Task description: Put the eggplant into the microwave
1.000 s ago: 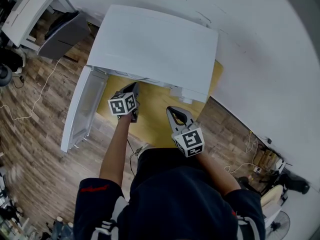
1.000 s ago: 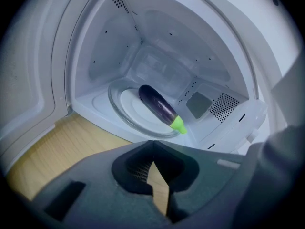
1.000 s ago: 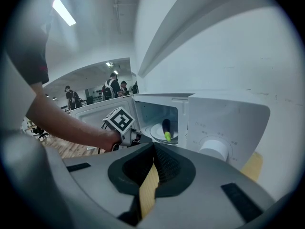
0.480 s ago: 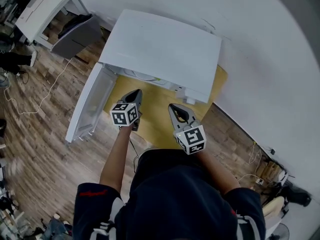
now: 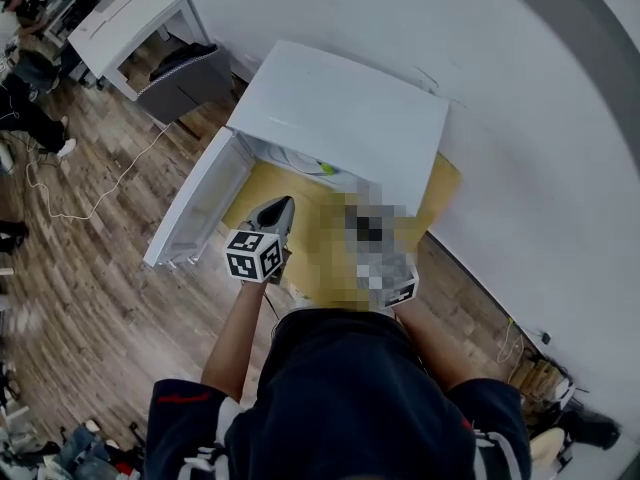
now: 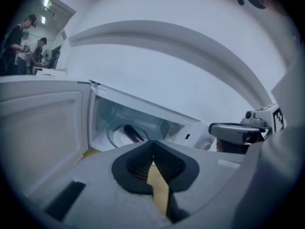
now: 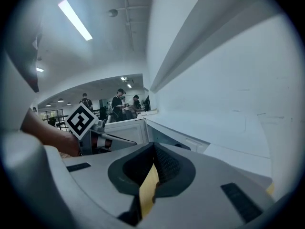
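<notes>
A lab-like open workspace is indicated, not a kitchen: the microwave (image 5: 340, 118) is set on a yellow mat (image 5: 300, 200) on wood-plank floor (image 5: 80, 278), loose cables (image 5: 118, 171) are trailed across it, and people (image 7: 117, 101) are seen under ceiling strip lights (image 7: 75, 19) far off

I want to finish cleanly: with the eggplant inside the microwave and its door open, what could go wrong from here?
1. The white microwave door stands wide open near the left gripper, whose jaws are shut and empty; a sideways swing could knock it.
2. The dark purple eggplant lies on the white turntable plate; how near the front edge is unclear, so shutting the door might catch it.
</notes>
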Tool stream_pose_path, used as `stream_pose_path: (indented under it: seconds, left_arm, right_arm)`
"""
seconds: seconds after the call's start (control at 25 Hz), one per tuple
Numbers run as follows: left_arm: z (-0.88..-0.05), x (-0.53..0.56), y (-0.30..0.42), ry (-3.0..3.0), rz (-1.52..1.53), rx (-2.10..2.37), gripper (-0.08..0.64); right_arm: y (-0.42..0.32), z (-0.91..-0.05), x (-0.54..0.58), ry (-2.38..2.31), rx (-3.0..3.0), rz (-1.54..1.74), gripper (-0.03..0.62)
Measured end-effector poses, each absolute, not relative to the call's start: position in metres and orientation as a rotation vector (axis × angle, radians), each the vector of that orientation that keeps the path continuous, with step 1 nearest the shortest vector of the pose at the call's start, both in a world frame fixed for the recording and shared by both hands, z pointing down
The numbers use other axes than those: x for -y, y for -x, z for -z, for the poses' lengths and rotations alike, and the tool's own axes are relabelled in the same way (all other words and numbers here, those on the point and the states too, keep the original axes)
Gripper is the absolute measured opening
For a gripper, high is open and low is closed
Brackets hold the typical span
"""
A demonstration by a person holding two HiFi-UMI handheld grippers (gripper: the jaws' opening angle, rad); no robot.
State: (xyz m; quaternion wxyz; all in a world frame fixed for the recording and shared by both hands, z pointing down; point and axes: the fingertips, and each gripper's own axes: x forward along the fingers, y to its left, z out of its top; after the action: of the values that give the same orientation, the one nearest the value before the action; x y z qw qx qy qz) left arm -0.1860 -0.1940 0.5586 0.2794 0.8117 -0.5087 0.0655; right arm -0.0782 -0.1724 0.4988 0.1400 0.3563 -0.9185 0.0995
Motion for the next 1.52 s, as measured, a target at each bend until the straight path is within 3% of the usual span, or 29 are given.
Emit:
stream_pose_path:
  seconds: [0.88, 1.52]
  left_arm:
    - [-0.385, 0.145, 0.195, -2.441, -0.074, 1.693, 0.017]
    - [-0.351, 0.129, 0.189, -2.469, -0.024, 1.765, 0.017]
  right_arm:
    - [0.096, -0.377, 0.184, -0.956, 2.890, -0.086, 0.012]
    - [0.063, -0.354, 0.181, -1.078, 2.901, -0.004, 0.012]
